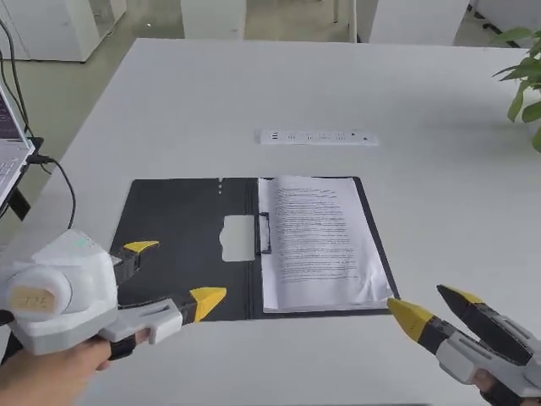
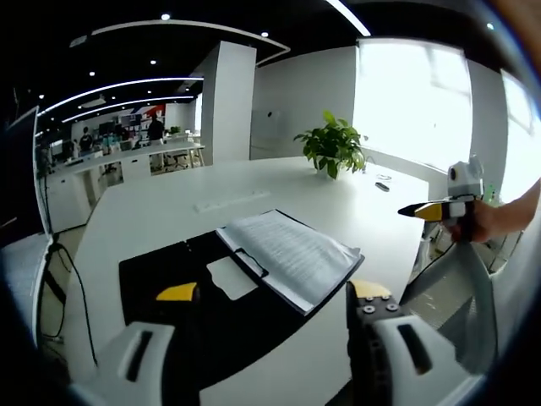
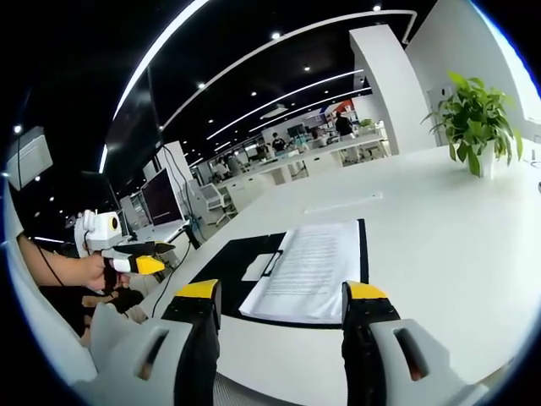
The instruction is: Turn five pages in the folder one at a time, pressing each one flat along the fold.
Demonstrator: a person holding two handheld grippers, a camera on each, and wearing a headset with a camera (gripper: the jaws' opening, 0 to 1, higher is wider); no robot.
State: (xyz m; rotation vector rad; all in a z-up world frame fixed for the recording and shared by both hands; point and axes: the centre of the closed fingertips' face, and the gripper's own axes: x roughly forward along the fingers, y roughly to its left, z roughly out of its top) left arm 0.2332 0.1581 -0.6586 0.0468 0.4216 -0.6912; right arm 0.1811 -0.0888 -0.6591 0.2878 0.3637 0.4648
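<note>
A black folder [image 1: 182, 245] lies open on the white table, with a stack of printed pages [image 1: 317, 241] clipped on its right half and a small white card [image 1: 238, 238] on the bare left flap. My left gripper [image 1: 175, 275] hovers open over the folder's lower left corner, nothing between its yellow-tipped fingers. At the table's near right, just off the folder's lower right corner, my right gripper [image 1: 435, 306] is open and empty. In the left gripper view the folder [image 2: 161, 275] and pages [image 2: 292, 254] lie ahead; in the right gripper view the pages [image 3: 308, 266] lie ahead.
A white power strip [image 1: 319, 137] lies beyond the folder. A laptop [image 1: 13, 148] with a cable [image 1: 59, 173] sits at the left edge, and a potted plant [image 1: 524, 80] at the far right. White furniture stands past the table's far end.
</note>
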